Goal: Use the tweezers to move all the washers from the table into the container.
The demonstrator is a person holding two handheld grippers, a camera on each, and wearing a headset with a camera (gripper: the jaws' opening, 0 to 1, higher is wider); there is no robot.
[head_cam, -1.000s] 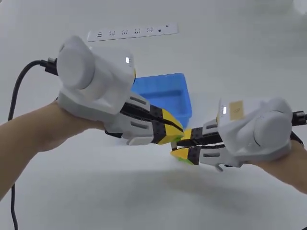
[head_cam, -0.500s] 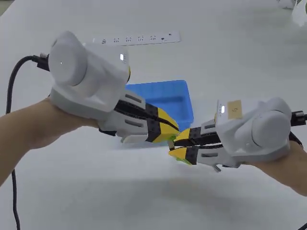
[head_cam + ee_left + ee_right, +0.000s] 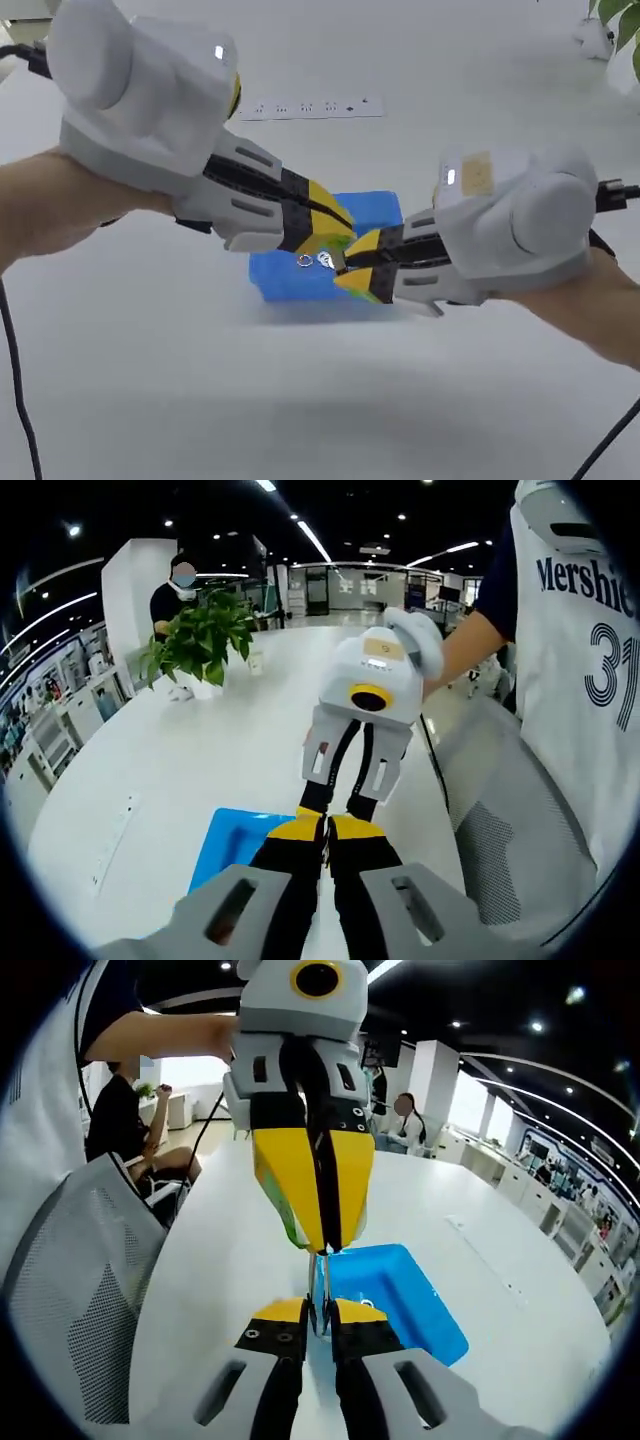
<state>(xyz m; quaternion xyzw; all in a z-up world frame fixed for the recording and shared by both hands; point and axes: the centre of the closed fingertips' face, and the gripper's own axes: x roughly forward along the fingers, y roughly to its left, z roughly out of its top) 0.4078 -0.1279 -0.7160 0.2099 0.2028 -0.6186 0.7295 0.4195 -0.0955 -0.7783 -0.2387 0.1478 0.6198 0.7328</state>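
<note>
2 washers (image 3: 305,262) lie inside the blue container (image 3: 272,282), at 9 o'clock of the point where the tools meet. The left tool (image 3: 343,240) enters from 10 o'clock and the right tool (image 3: 347,272) from 3 o'clock, tip to tip above the container's near edge. In the right gripper view the thin steel tweezers (image 3: 318,1282) bridge the 2 tools: the right tool's jaws are drawn together on 1 end, and the left tool's yellow jaws appear pinched on the other. The container rests on the white counter (image 3: 150,400), with a power strip (image 3: 310,107) at 12 o'clock beyond it. Judged risk: with 2 grips on 1 slender instrument, any twist or uneven pull could bend the prongs or flick the tweezers loose, so that they fall into the container and scatter the washers. A release by 1 tool before the other holds firmly would cause the same loss.
</note>
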